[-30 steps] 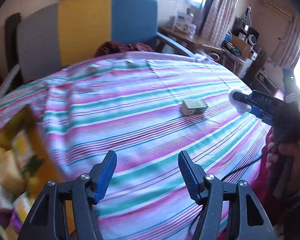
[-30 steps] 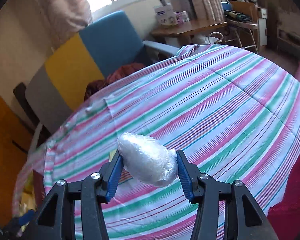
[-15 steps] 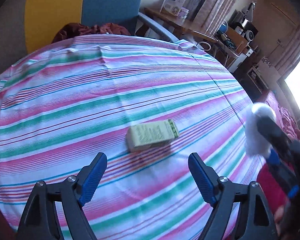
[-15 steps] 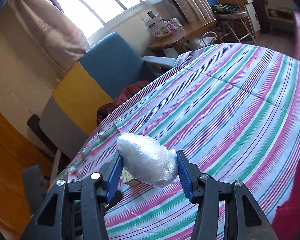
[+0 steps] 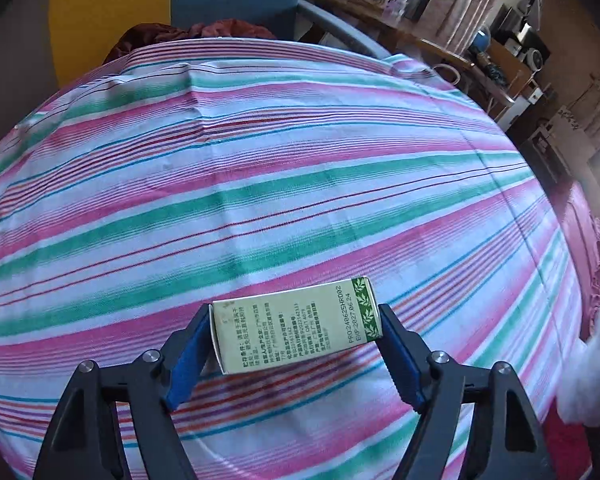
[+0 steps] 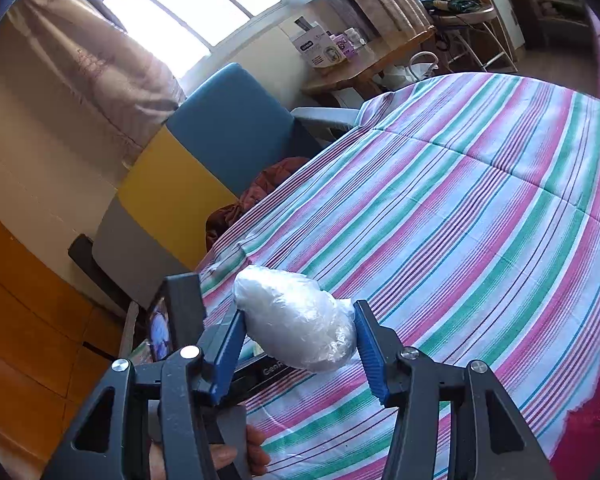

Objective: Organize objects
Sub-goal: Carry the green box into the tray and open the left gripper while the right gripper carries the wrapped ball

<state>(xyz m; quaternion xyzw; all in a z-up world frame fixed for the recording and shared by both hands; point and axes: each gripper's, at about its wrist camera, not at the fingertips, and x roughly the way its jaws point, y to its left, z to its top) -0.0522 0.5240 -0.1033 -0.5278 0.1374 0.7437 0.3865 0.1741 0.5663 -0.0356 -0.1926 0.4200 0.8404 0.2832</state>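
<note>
Box (image 5: 296,326) between left claw (image 5: 296,354) pads

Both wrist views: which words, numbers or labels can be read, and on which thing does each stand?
"PRO:240625HRD02" on the pale green cardboard box between the left gripper fingers.
"EXP:2027.06.24" on the same box.
Chinese print on that box: too small to read.
"GenR", cut off, on the black bar behind the clear plastic-wrapped white bundle in the right gripper.
White carton on the far wooden table: print blurred.
</note>
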